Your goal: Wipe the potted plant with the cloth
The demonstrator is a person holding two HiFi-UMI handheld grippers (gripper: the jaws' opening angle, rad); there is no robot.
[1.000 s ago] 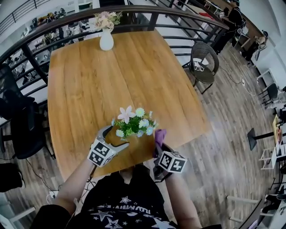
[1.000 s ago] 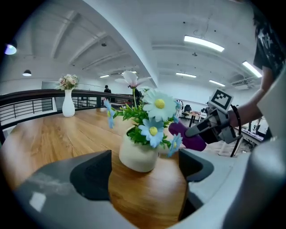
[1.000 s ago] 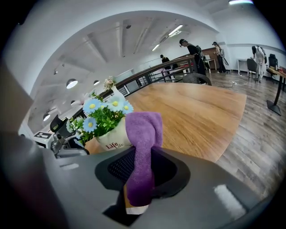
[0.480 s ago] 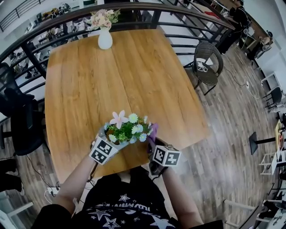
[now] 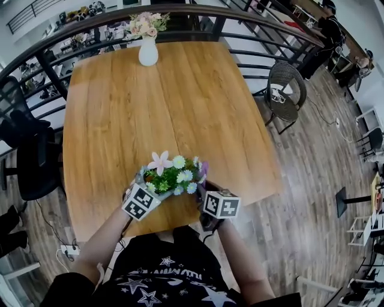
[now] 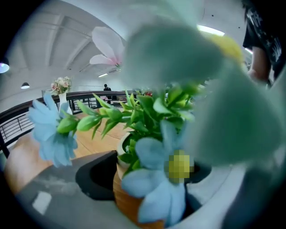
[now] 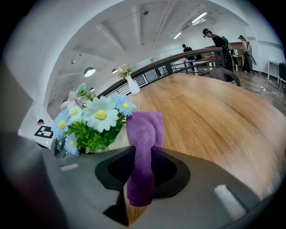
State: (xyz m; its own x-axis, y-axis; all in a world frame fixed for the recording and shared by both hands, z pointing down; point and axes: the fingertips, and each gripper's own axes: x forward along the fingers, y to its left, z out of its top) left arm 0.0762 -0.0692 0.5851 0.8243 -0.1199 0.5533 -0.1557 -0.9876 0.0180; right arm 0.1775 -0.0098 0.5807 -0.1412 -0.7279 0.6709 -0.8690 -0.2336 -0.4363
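Potted plant (image 5: 173, 175) nearer the person (image 5: 168, 270)

Wooden table (image 5: 180, 102), plank top, roughly square. White vase (image 5: 147, 53) with flowers stands on it at the far edge. Potted plant (image 5: 171, 175) sits over the near edge; contact with the top not discernible.

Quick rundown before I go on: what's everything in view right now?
table: 1, brown wood, centre
plant: 1, green with pale flowers, orange pot, near edge of table
cloth: 1, purple, right of plant
vase: 1, white, holding flowers, far edge of table
railing: 1, black, behind table
wicker chair: 1, brown, right of table
black chair: 1, left of table
left hand-held gripper: 1, grey, jaws just closed in on plant
right hand-held gripper: 1, grey, shut on cloth
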